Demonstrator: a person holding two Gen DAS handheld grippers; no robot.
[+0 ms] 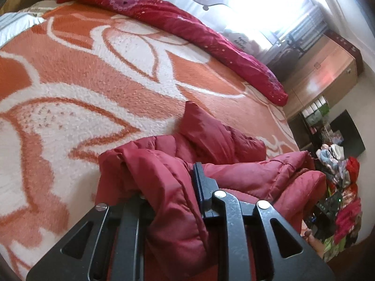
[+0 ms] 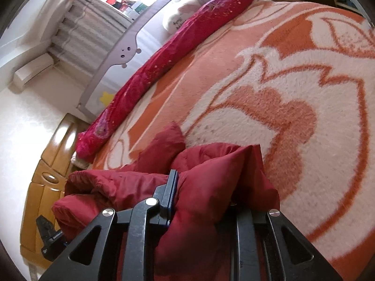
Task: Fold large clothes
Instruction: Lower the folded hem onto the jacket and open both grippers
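While over blanket (image 1: 93,75), both tongs (image 1: 173,187) (image 2: 201,194) clamp red jacket (image 1: 234,140).

Jacket (image 1: 178,201): dark red quilted cloth, smooth, slight sheen, puffy. Blanket (image 1: 82,75) under jacket: thick fleecy cloth, rough nap, matt, orange and white. Quilt roll (image 1: 192,28) beyond jacket, at blanket's far edge: crimson cloth, satiny, sequin-like specks. Left tongs (image 1: 168,187) and right tongs (image 2: 201,192): black matt metal, scuffed, with shiny silver rivets. Cabinet (image 2: 54,164) beside bed: glossy varnished wood.
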